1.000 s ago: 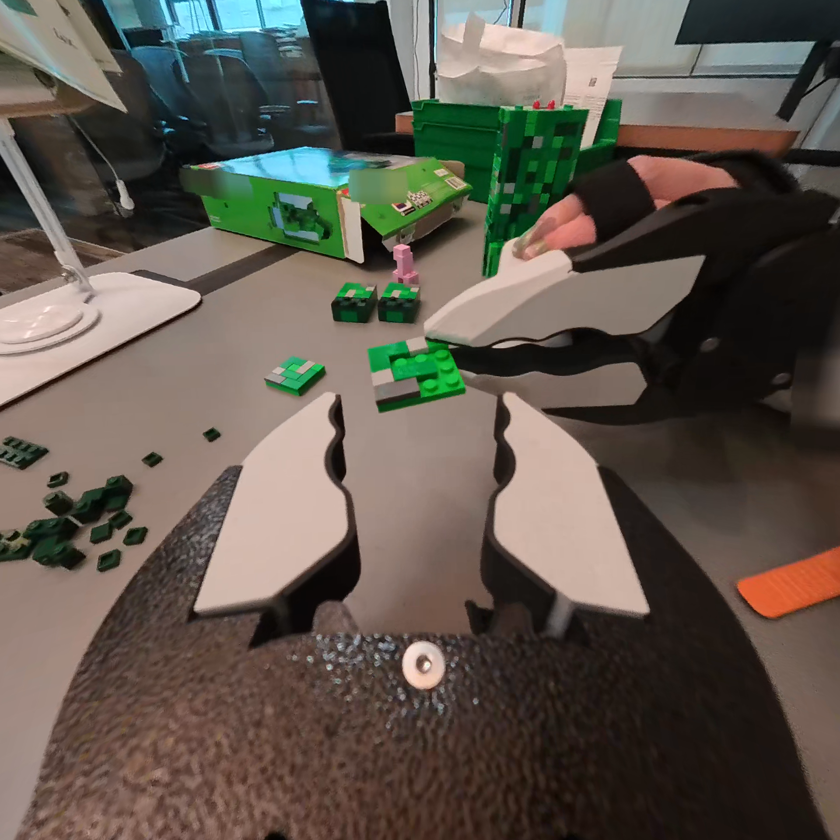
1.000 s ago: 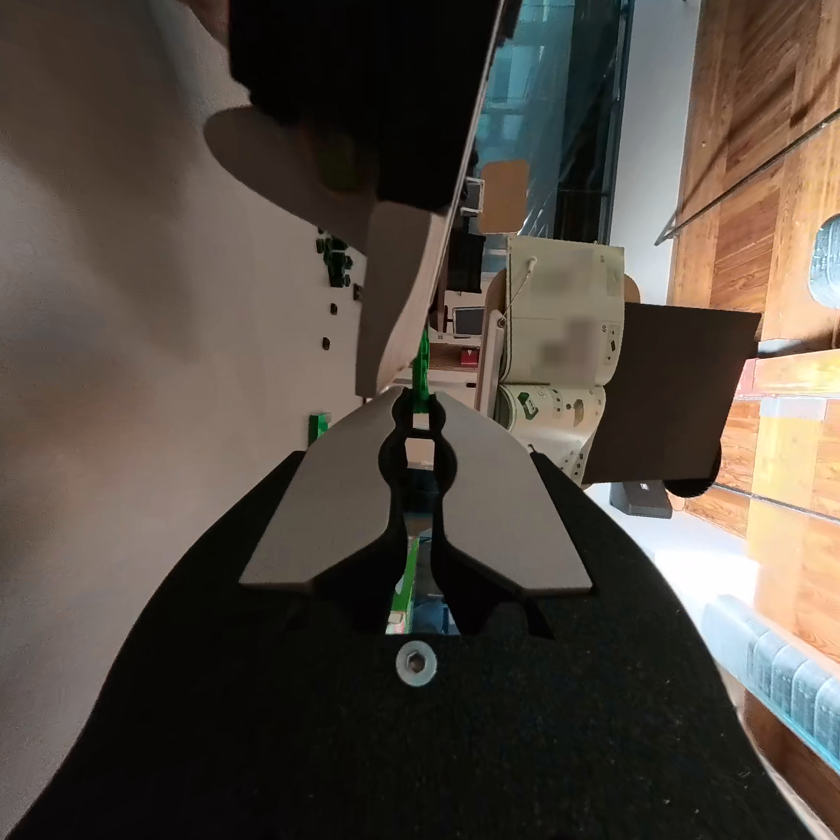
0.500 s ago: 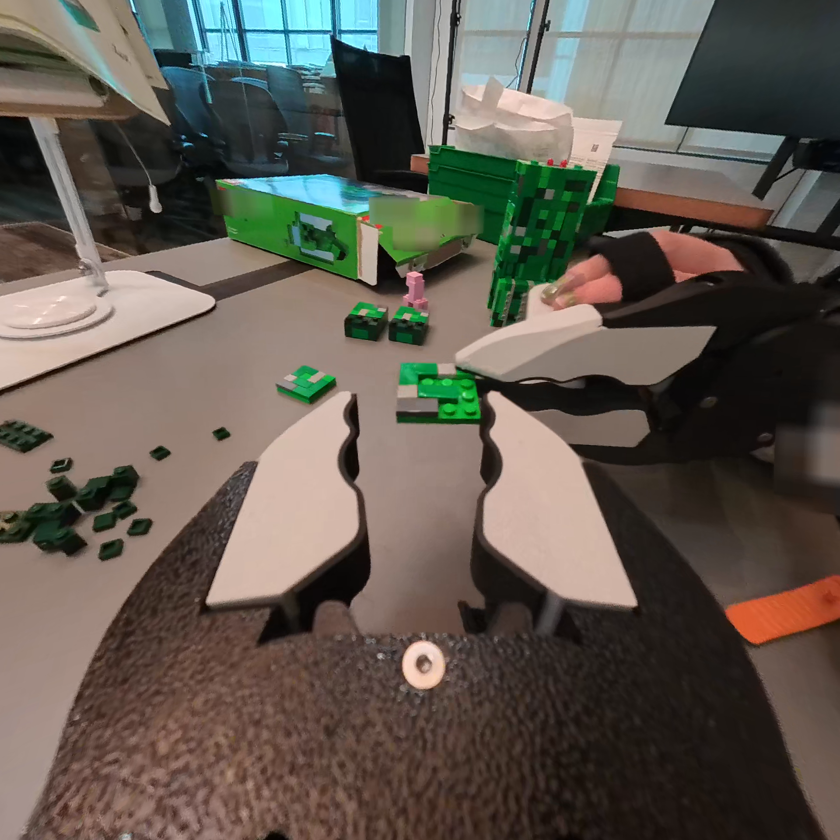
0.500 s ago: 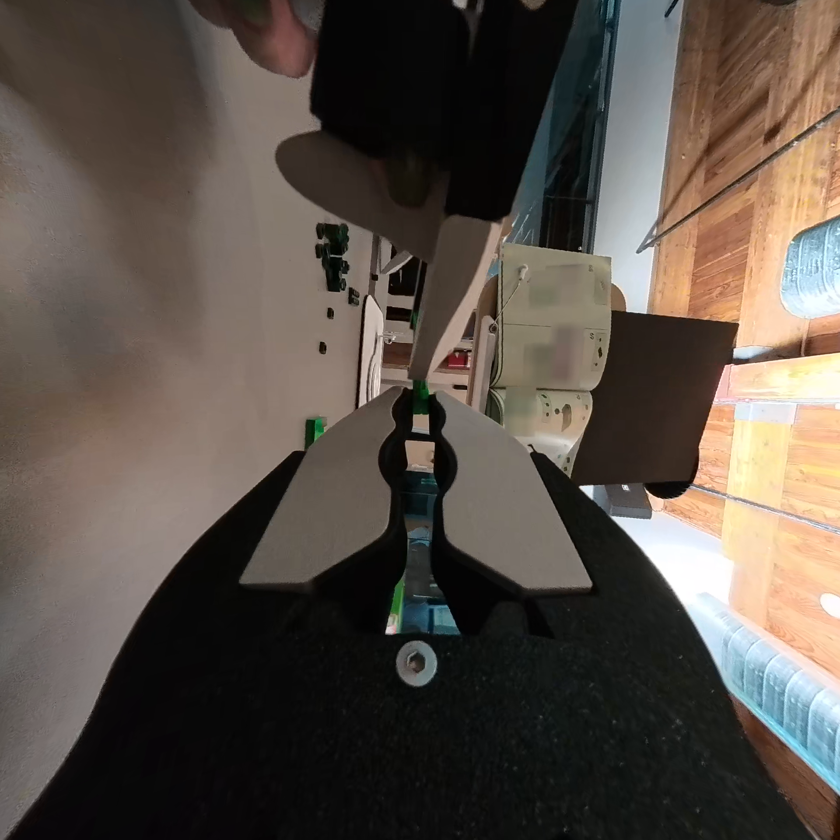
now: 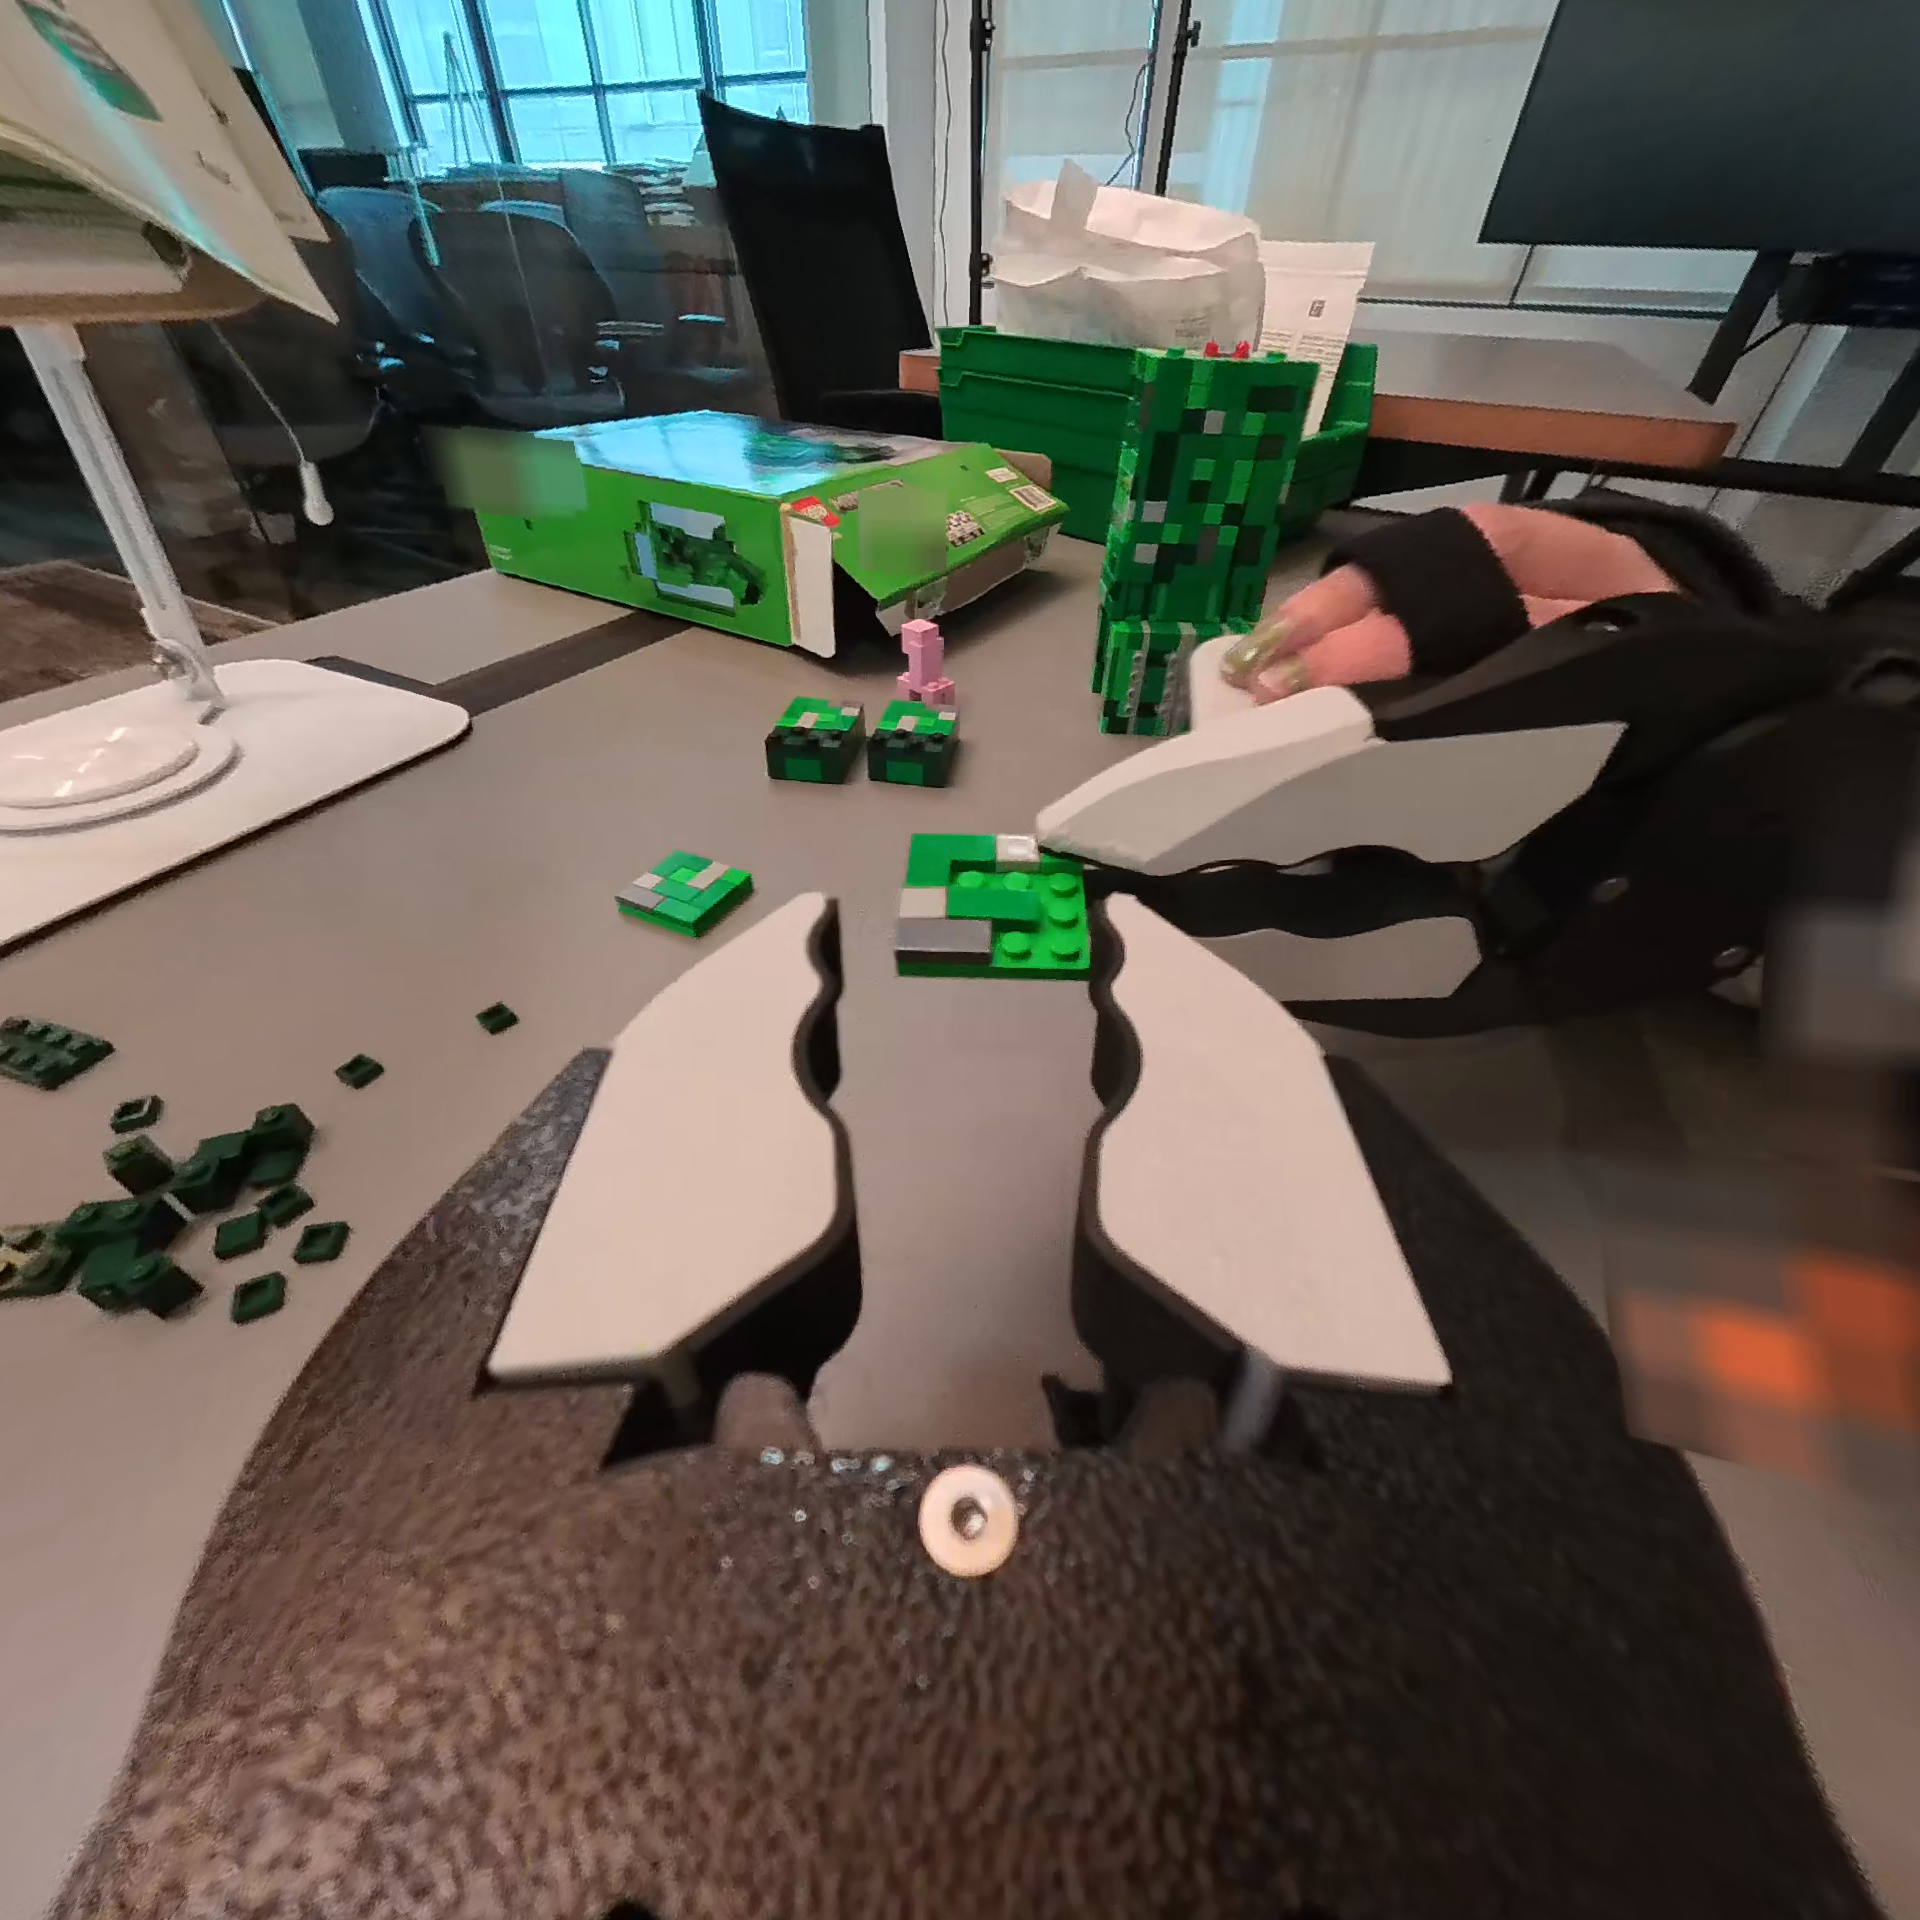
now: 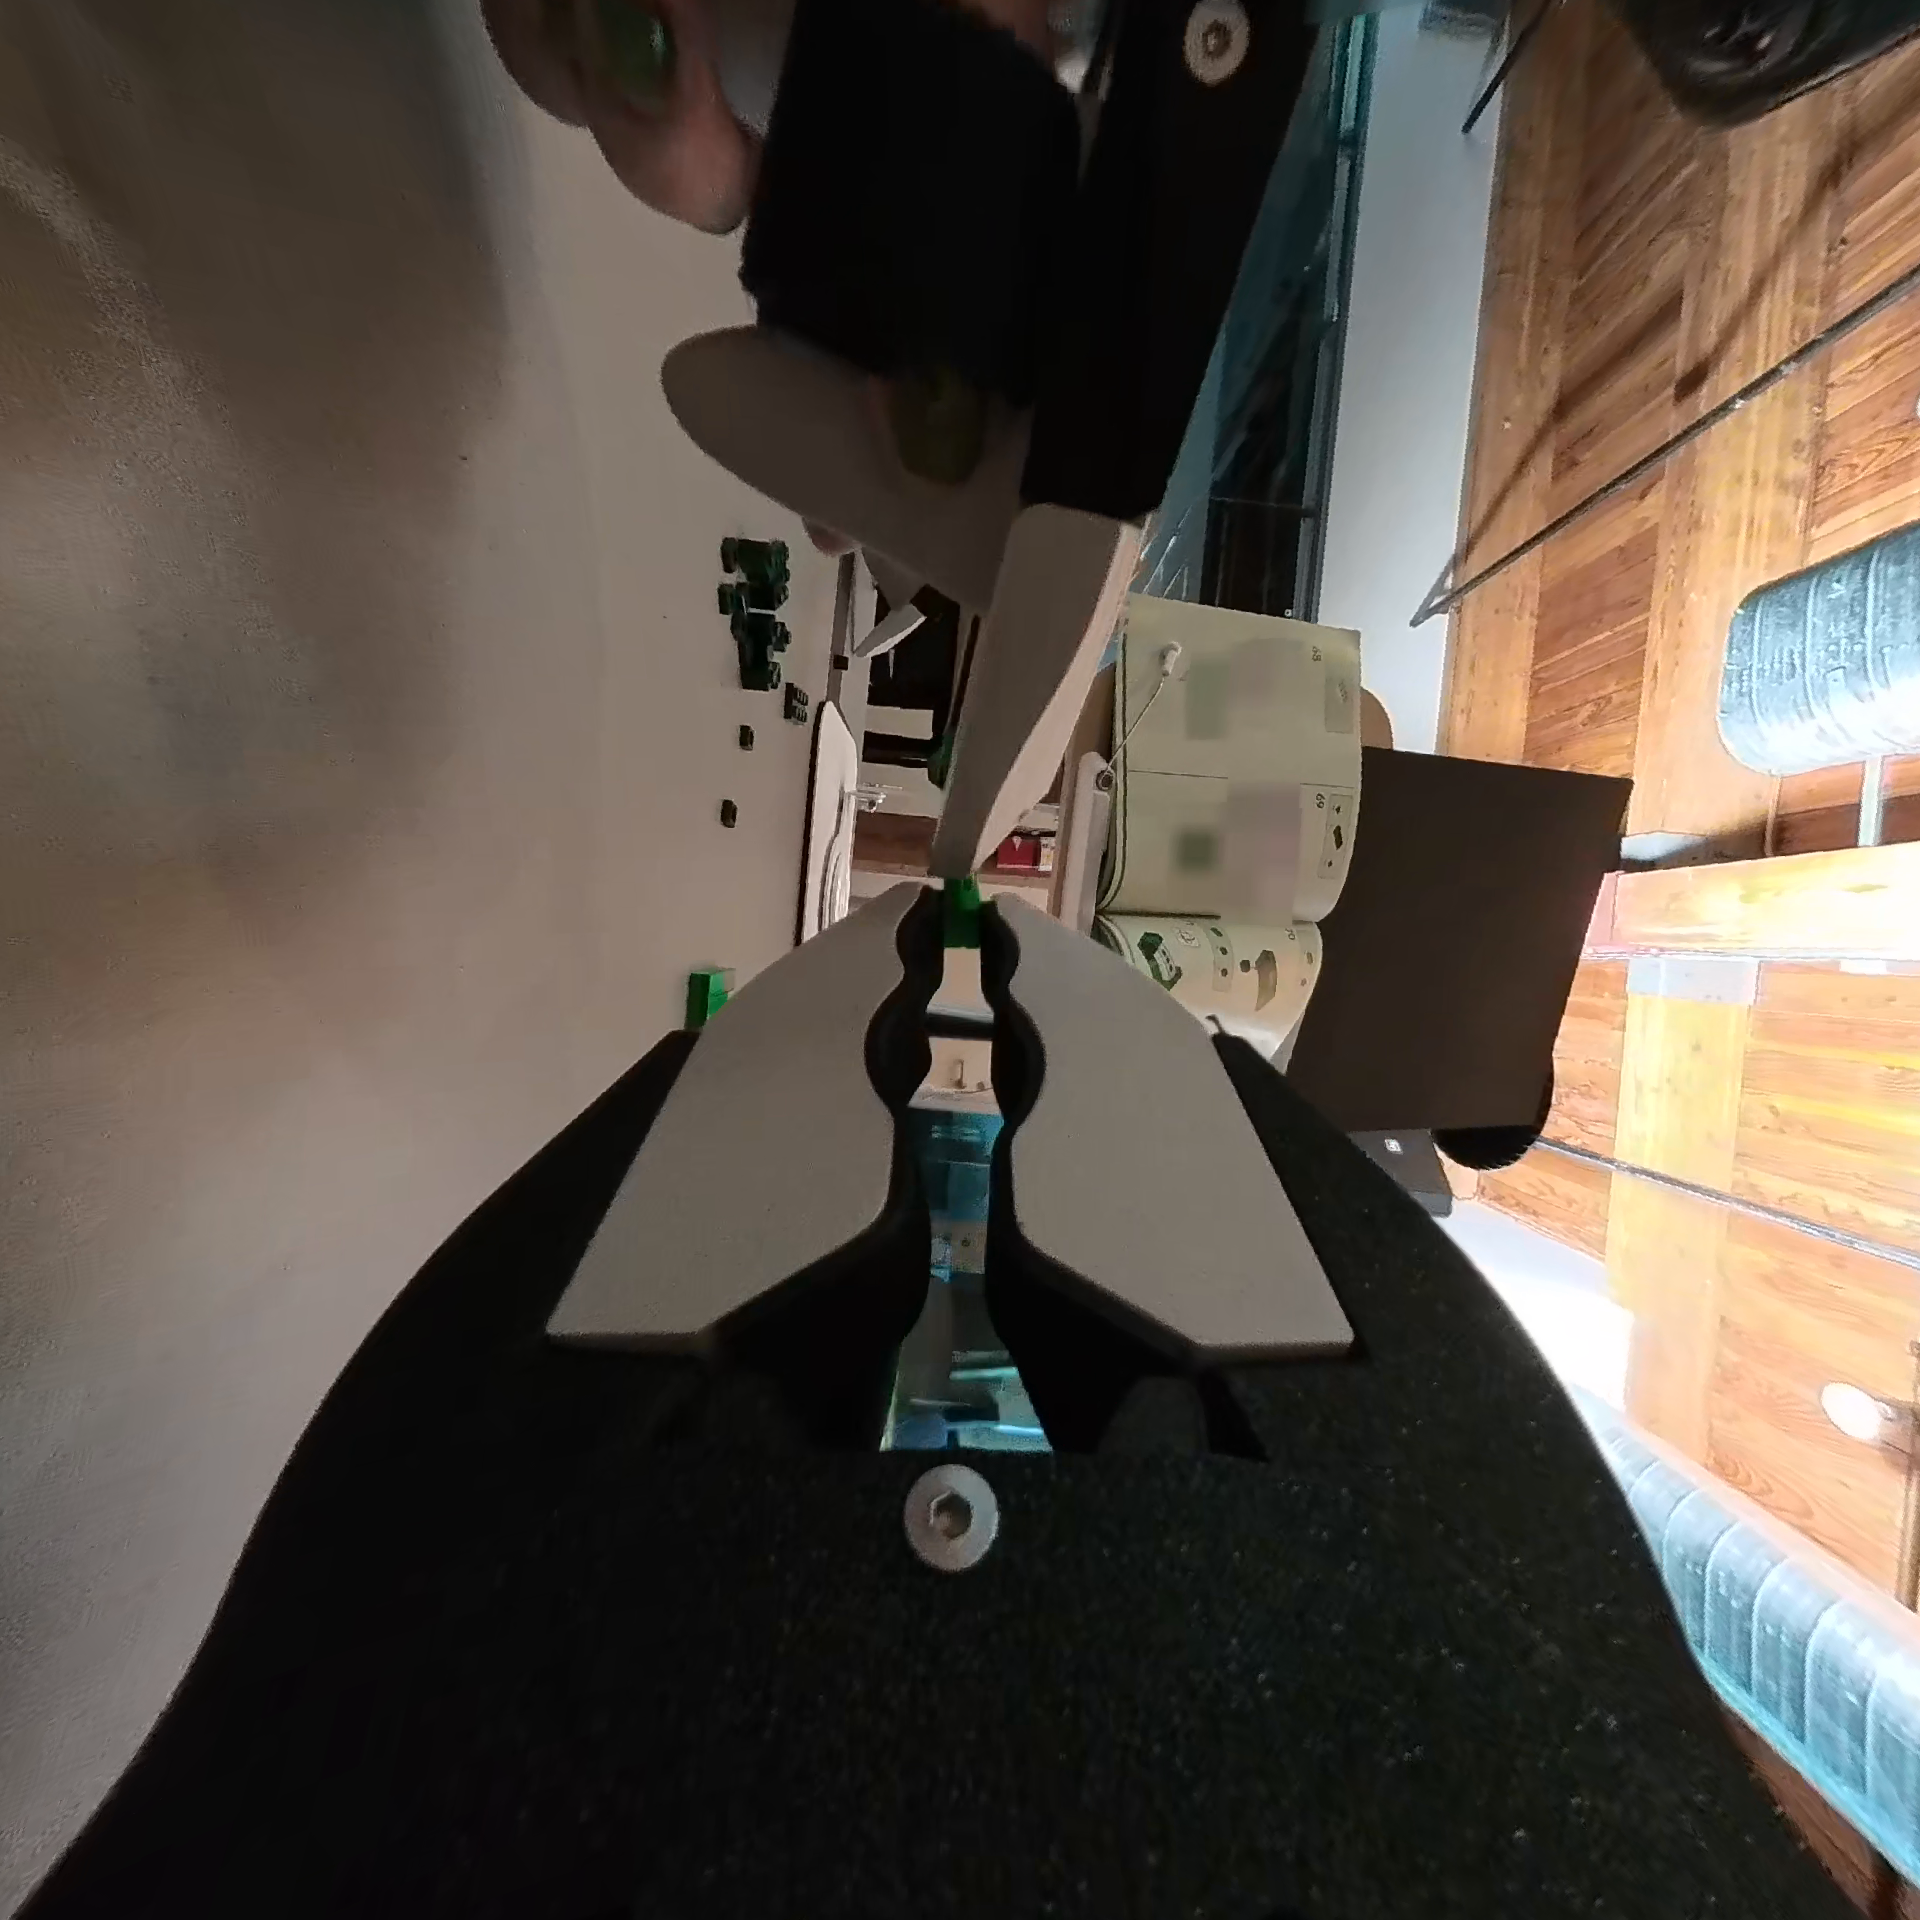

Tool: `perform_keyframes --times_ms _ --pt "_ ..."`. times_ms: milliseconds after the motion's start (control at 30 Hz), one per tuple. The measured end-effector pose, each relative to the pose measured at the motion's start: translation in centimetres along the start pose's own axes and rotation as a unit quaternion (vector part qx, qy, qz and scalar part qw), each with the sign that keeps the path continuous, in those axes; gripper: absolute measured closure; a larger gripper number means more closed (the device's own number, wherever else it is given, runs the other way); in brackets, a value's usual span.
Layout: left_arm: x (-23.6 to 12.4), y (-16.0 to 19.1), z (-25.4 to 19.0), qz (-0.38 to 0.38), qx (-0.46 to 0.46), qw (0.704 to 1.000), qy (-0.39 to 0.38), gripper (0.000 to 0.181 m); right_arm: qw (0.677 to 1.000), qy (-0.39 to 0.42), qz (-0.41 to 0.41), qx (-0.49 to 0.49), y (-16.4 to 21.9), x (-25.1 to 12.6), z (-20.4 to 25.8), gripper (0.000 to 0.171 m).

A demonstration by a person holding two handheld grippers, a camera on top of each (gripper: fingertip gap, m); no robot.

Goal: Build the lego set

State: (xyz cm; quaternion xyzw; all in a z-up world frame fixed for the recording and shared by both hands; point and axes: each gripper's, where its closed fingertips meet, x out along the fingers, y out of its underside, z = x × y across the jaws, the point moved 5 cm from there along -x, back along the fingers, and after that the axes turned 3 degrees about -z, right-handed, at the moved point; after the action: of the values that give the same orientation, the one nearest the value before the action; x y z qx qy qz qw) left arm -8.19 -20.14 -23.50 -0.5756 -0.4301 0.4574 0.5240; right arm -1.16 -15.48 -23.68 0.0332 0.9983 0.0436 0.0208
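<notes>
Left gripper (image 5: 961,935) fingers spread, empty | right gripper (image 5: 1060,862) pinching green plate (image 5: 992,920) | beyond plate: creeper tower (image 5: 1195,540) built | loose dark-green pieces (image 5: 156,1216) remain.

The left wrist view looks forward, low over the table (image 5: 312,935), close to the plate (image 5: 992,920) at 12 o'clock. The right wrist view is rolled sideways, table (image 6: 312,727) at 9 o'clock. Both share the plate (image 6: 961,914).

Square green plate (image 5: 995,914) with grey and dark-green tiles, studs partly bare, held level above worktop (image 5: 520,831).
</notes>
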Motion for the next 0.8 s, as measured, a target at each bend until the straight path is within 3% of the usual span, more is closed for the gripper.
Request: perform_keyframes --times_ms 67,133,200,300,400,533,667,800 --pt "0.0 0.1 0.0 0.006 -0.010 1.000 0.010 0.134 1.000 0.000 -0.001 -0.001 0.0 0.0 0.0 0.165" --pt "0.1 0.2 -0.1 0.011 -0.016 1.000 0.020 0.146 1.000 -0.001 0.000 -0.003 0.0 0.0 0.1 0.165" --pt "0.1 0.2 0.0 0.015 -0.017 0.999 0.024 0.147 1.000 0.000 -0.004 0.003 -0.1 0.0 0.1 0.165" --pt "-0.3 -0.3 0.4 0.004 -0.012 1.000 0.013 0.147 0.994 0.006 -0.043 0.103 -0.1 -0.3 -0.6 0.163" --pt "-1.3 -0.7 2.4 -0.010 0.005 0.999 -0.051 0.147 0.959 -0.015 -0.061 0.276 1.6 -0.1 -1.7 0.149" --pt "-2.4 -0.7 4.9 -0.014 -0.023 0.995 -0.092 0.147 0.884 -0.064 -0.070 0.458 4.9 2.2 -3.6 0.147" --pt "-2.6 -0.5 5.0 -0.015 -0.025 0.996 -0.078 0.147 0.830 -0.143 -0.097 0.530 5.4 6.2 -5.2 0.147" --pt "-2.1 -0.5 3.3 -0.009 0.023 0.999 -0.043 0.147 0.817 -0.225 -0.104 0.520 4.8 11.7 -5.8 0.147"
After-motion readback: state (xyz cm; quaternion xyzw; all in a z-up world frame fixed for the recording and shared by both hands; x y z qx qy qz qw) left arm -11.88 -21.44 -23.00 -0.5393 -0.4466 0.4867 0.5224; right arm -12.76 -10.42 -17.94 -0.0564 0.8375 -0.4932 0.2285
